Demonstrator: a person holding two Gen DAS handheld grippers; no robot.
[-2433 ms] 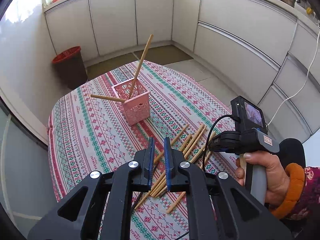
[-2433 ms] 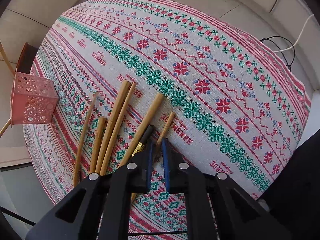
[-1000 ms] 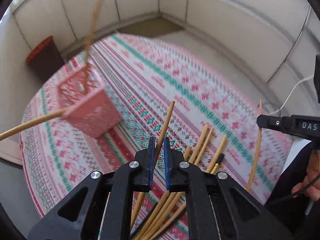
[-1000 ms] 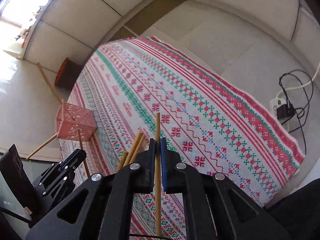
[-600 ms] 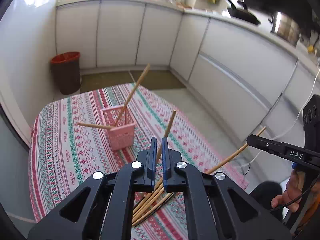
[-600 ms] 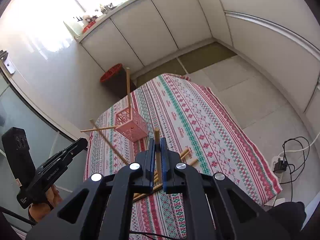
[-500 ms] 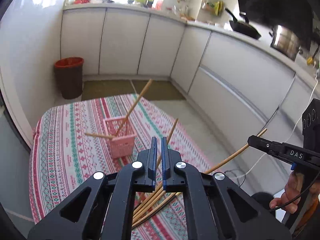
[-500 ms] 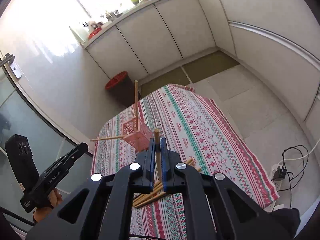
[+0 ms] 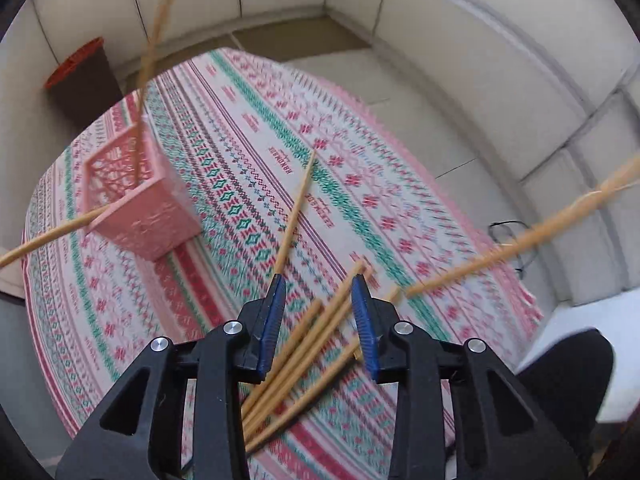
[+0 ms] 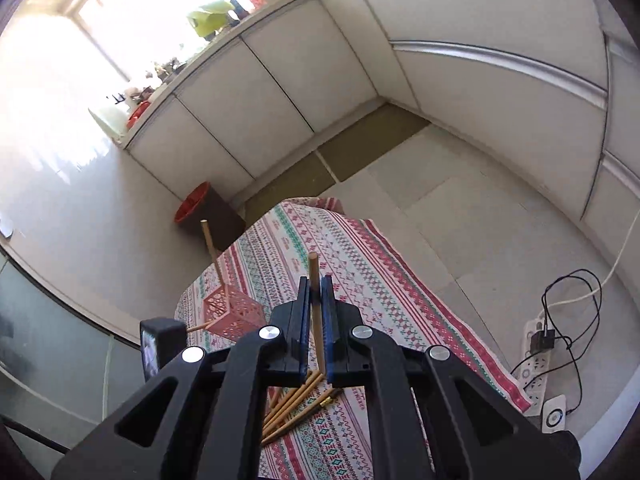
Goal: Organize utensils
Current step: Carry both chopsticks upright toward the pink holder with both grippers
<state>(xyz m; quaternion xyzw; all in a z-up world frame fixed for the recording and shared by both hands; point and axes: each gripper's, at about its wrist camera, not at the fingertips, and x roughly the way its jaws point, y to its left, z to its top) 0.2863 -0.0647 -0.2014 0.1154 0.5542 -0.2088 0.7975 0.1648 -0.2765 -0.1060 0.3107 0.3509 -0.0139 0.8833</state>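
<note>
Above a desk (image 9: pixel 248 120) draped in a red-and-green patterned cloth, the left gripper (image 9: pixel 320 296) points down at a heap of wooden chopsticks (image 9: pixel 296 352); its blue-padded jaws have just been opening and now stand partly apart, one thin chopstick (image 9: pixel 294 216) leaning against the left pad, not pinched. The right gripper (image 10: pixel 315 300) (higher up, jaws closed tight) holds a single chopstick (image 10: pixel 314 276) upright between its pads. A pink lattice basket (image 9: pixel 136 196) stands farther along the desk, two chopsticks poking out of it.
</note>
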